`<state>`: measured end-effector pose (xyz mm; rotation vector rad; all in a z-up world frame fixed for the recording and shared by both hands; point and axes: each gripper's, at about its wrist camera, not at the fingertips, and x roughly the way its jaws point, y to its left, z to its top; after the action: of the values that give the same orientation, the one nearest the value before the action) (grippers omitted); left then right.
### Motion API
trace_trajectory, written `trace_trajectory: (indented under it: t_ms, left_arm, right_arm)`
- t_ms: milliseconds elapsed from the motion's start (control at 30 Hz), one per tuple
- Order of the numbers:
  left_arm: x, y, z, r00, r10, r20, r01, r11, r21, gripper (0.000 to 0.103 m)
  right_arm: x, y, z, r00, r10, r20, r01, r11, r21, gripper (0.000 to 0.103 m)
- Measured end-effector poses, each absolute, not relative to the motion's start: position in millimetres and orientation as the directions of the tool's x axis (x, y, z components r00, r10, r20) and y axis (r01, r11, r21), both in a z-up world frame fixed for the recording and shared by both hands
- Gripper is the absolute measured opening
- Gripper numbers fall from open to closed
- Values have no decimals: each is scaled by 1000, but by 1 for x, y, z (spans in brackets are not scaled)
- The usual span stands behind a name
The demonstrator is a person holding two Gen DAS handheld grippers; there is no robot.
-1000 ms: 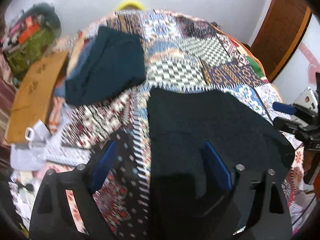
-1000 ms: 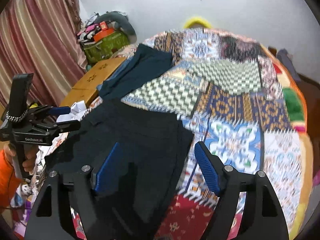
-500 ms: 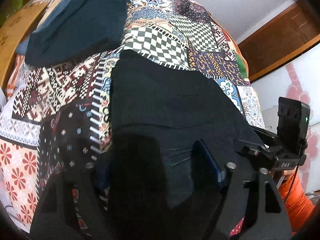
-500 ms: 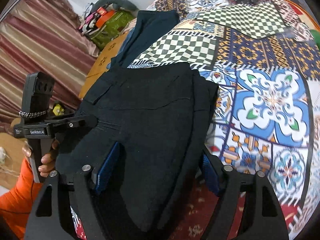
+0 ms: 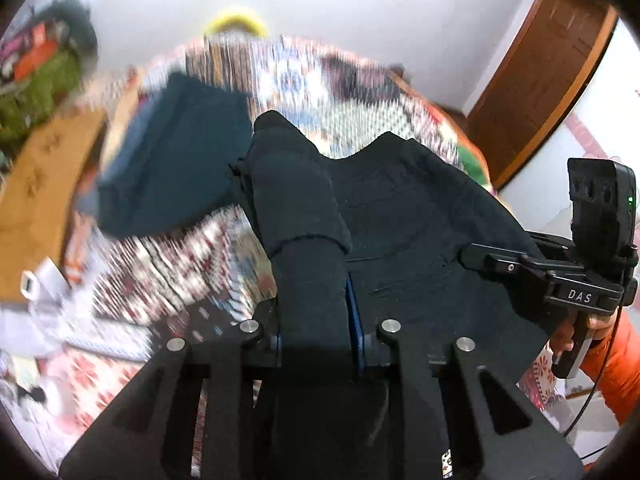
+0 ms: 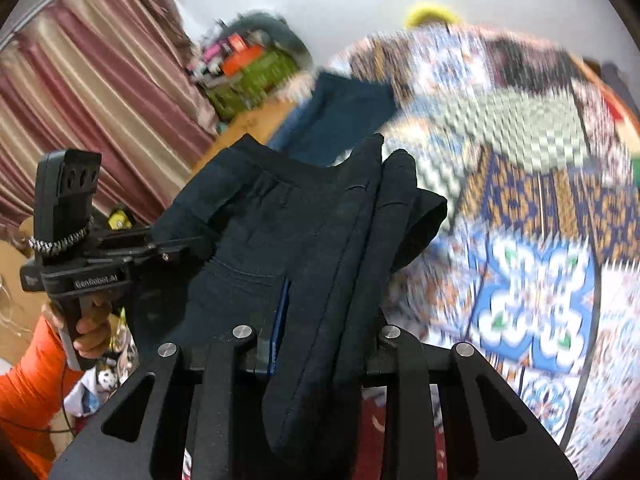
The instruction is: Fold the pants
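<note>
1. The black pants are pinched by both tools and held lifted above the near part of the bed; their far edge hangs free over the quilt.
2. The left tool is pressed together on a bunched roll of the pants, which runs straight away from it toward the far edge of the bed.
3. The right tool is likewise pinched on a folded edge of the pants, the fold lines running lengthwise away from it.
4. The cloth is spanned between the two tools, so its long axis lies across, from one tool to the other; each tool is at its own end, neither nearer.
5. A likely next move is judged to be a carry forward and a lay-down on the quilt.
6. A dark blue garment lies toward the far left of the bed, well apart from the tools; it could be overlapped if the pants are laid too far left.
7. A wooden board lies beside the bed's left edge, out of the way.
</note>
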<state>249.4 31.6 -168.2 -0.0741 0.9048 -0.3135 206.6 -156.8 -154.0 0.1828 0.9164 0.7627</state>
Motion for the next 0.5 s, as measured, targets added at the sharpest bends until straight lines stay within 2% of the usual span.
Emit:
trace_trajectory:
  t_ms: [300,500]
  left_arm:
    - [286,71,-91,744,-226,-629,196,974,-118,24]
    - [339,113,-81,781,-191,-595,157,982,-108,24]
  right_arm:
    - [232,-117,-75,510,681,-526,-603,719,346,24]
    - [279,-80,-63,539,687,-488,-617,716,326,24]
